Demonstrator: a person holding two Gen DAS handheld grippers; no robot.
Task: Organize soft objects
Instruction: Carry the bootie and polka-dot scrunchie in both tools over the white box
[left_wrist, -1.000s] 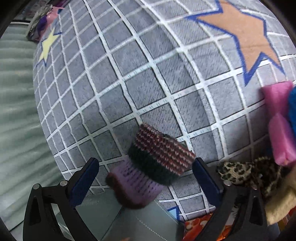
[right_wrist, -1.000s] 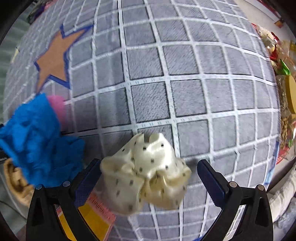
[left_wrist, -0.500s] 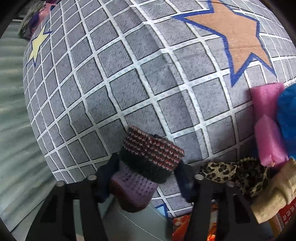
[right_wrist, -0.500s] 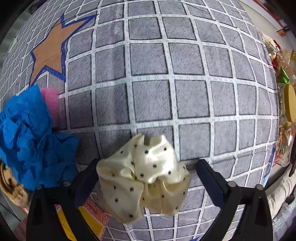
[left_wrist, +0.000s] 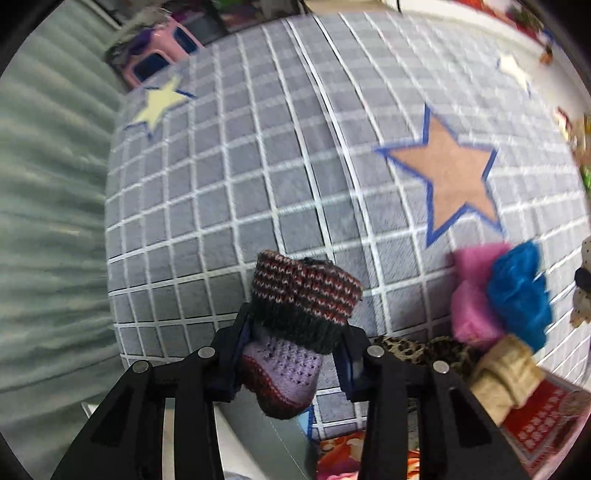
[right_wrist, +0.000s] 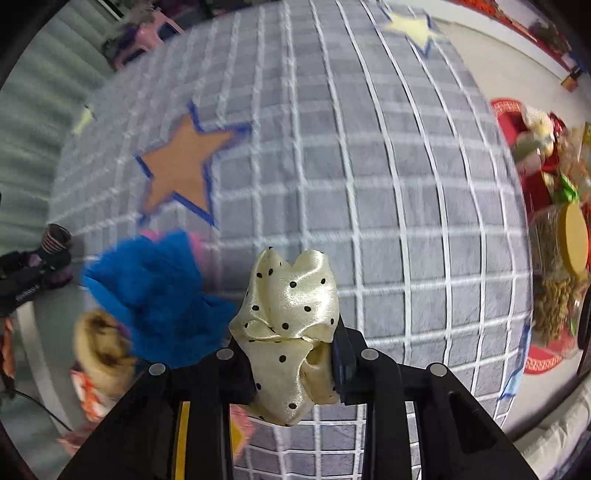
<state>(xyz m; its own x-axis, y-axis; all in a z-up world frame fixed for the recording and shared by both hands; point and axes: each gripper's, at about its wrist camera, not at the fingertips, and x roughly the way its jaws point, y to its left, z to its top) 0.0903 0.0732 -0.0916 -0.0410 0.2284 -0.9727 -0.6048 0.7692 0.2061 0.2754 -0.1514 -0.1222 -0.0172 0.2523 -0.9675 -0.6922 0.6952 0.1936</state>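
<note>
The knitted bootie (left_wrist: 301, 325), striped maroon at the cuff and lilac at the foot, sits pinched between the two pads of the left tool (left_wrist: 295, 354), whose jaws have just been closing on it; it hangs clear above the grey checked rug (left_wrist: 221, 206). The cream satin scrunchie (right_wrist: 290, 332) with black dots is squeezed in the right tool (right_wrist: 291, 350), whose jaws have likewise just closed in, crumpling it narrow, and it too is off the rug. Below and to the side a small heap of soft things lies on the rug: a blue fluffy piece (right_wrist: 155, 295) over a pink one (left_wrist: 476, 295), a leopard-print scrunchie (left_wrist: 424, 350) and a beige folded piece (left_wrist: 506, 373). An orange star (left_wrist: 454, 173) edged in blue is printed on the rug beyond the heap. Jars and packets (right_wrist: 561, 258) crowd the rug's right edge in the right wrist view.
</note>
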